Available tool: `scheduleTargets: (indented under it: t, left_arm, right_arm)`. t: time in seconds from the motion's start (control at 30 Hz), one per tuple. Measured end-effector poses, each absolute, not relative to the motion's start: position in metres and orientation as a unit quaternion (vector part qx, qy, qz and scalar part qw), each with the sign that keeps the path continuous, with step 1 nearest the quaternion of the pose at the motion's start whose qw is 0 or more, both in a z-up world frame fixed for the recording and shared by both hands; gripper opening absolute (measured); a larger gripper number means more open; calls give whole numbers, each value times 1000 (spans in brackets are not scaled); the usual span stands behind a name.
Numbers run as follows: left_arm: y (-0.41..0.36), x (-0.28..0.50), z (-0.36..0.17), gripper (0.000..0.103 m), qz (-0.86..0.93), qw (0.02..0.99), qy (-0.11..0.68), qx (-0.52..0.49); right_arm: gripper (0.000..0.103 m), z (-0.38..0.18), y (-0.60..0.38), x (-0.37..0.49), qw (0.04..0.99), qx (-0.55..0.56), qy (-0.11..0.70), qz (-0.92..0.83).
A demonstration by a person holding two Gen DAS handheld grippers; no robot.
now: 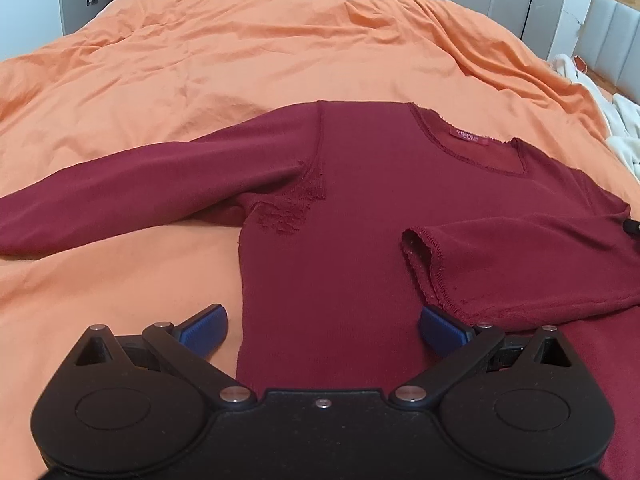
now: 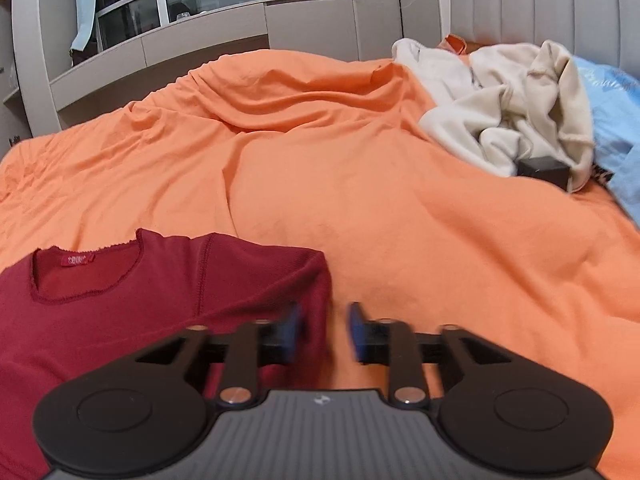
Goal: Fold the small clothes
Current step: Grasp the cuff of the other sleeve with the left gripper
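A dark red long-sleeved top (image 1: 352, 208) lies flat on the orange bedcover (image 1: 224, 52), neckline away from me. Its left sleeve (image 1: 104, 196) stretches out to the left. Its right sleeve (image 1: 520, 260) is folded across the body, cuff near the middle. My left gripper (image 1: 322, 326) is wide open, low over the top's left side edge, holding nothing. In the right wrist view the top (image 2: 120, 312) lies lower left. My right gripper (image 2: 324, 332) is partly open at the top's right shoulder edge, its blue pads blurred, with nothing held between them.
A heap of cream clothes (image 2: 512, 116) with a small black box (image 2: 544, 172) lies at the far right of the bed, next to a light blue garment (image 2: 616, 128). Grey cabinets (image 2: 200, 36) and a padded headboard (image 2: 540, 0) ring the bed.
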State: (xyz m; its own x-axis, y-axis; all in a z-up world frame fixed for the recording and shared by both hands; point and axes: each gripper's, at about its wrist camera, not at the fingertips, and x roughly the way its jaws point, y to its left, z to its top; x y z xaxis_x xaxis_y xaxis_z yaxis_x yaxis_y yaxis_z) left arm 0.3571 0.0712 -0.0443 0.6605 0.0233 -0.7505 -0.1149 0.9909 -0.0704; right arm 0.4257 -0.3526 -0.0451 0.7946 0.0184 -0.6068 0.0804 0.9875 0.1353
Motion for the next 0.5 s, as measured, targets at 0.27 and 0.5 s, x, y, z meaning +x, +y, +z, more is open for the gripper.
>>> scheduleTargets:
  t: [0.27,0.5]
  left_arm:
    - [105,337,-10,102,50,925,361,-111]
    - [197,299,11,102,144,920,317,-178]
  right_arm:
    - [101,-4,-325,388,956,94,275,36]
    - [103,19,-274,344,944,121,265,154]
